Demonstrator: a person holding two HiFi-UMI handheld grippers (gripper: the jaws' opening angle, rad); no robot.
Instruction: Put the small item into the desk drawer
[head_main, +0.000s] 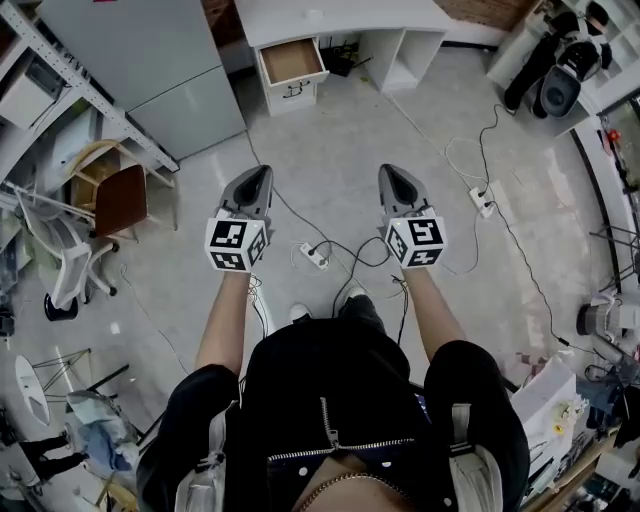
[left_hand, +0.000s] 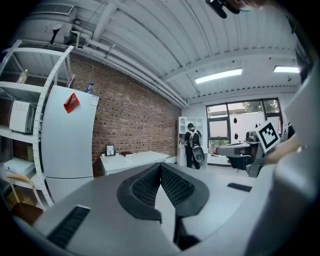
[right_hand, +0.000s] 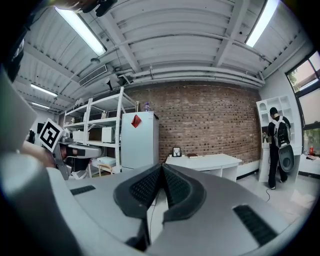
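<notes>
The white desk (head_main: 340, 18) stands at the far side of the grey floor, well apart from you. Its white-fronted drawer with a light wooden bottom (head_main: 292, 60) is already pulled out and appears empty, so no opening step should be needed.

The left gripper (head_main: 262, 172) and the right gripper (head_main: 392, 170) are held out level in front of you, side by side above the floor. Each gripper view shows the ribbed black pads pressed together with nothing between them. Both grippers are closed and empty, and they touch nothing.

The small item cannot be identified with certainty. The only candidates in view lie on the desk top: a small dark-framed picture (right_hand: 176, 151) and, just beside it, a flat red object (right_hand: 192, 155). Either would probably be light and rigid. Open one gripper, take the item across its narrow edges and grip it gently. A framed face may be fragile and smooth, so avoid pressing on it.
</notes>
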